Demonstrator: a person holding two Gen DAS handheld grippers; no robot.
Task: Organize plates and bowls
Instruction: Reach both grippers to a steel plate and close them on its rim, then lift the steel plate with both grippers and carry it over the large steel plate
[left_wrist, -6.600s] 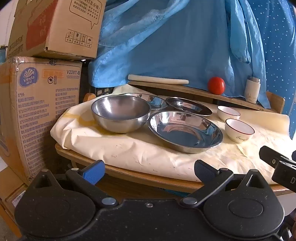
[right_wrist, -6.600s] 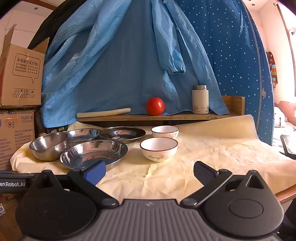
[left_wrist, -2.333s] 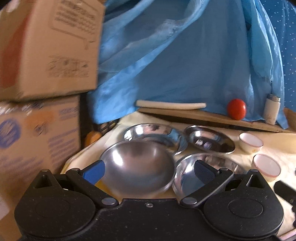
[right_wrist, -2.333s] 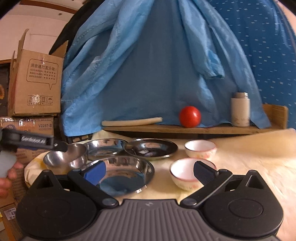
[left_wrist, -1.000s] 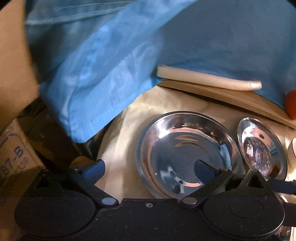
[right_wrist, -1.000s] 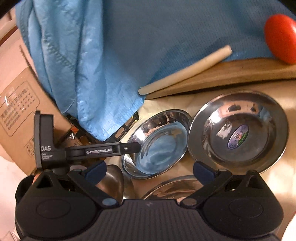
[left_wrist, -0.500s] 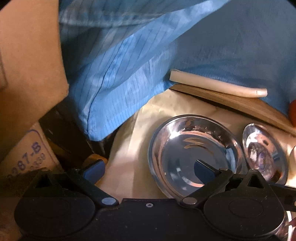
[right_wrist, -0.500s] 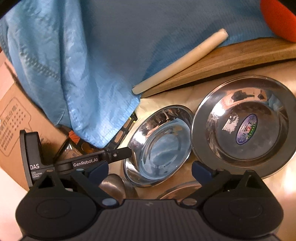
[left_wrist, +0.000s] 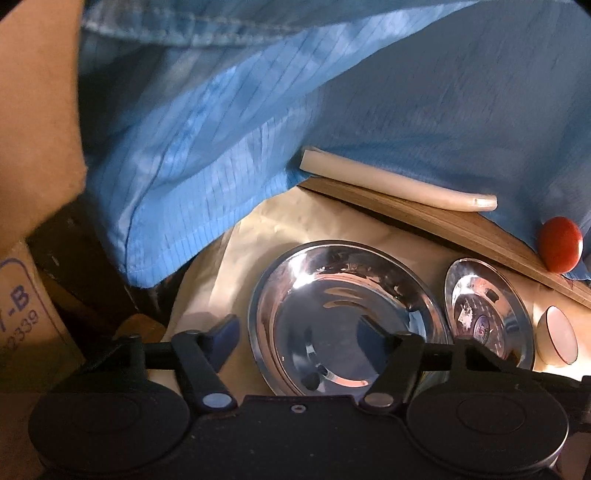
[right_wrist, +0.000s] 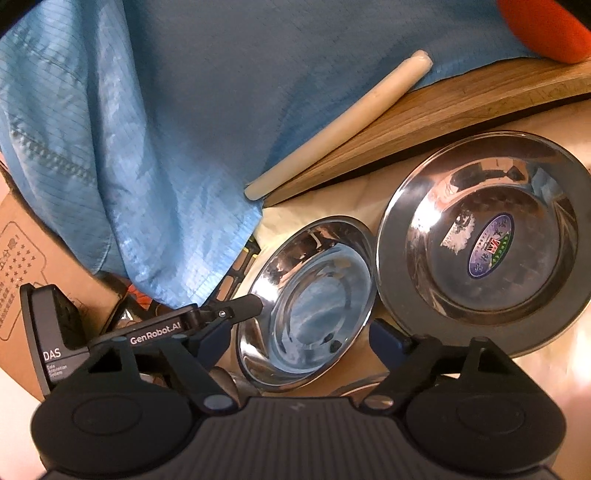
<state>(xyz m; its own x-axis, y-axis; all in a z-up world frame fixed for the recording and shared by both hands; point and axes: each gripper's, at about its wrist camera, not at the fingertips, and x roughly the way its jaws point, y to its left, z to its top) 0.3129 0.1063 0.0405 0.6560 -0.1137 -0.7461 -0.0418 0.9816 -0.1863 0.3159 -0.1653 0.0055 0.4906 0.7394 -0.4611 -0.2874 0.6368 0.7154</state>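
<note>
A shiny steel plate (left_wrist: 347, 314) lies on the cream paper at the back left of the table; it also shows in the right wrist view (right_wrist: 310, 302). My left gripper (left_wrist: 299, 332) is open, its jaws astride the plate's left rim, one finger outside and one over the plate's inside. My right gripper (right_wrist: 299, 339) is open and hovers over the same plate's near edge. A second steel plate with a sticker (right_wrist: 487, 240) lies just right of it (left_wrist: 484, 314). A white bowl with a red rim (left_wrist: 557, 336) sits further right.
A blue garment (left_wrist: 258, 110) hangs behind and over the table's back left. A wooden board (right_wrist: 443, 110) carries a cream roll (right_wrist: 340, 122) and a red ball (left_wrist: 559, 245). Cardboard boxes (left_wrist: 22, 314) stand at left. Another steel bowl's rim (right_wrist: 225, 380) shows below the plate.
Both grippers have moved closer to the back left steel plate. My left gripper's fingers now straddle its left rim, and both grippers look slightly narrower than before.
</note>
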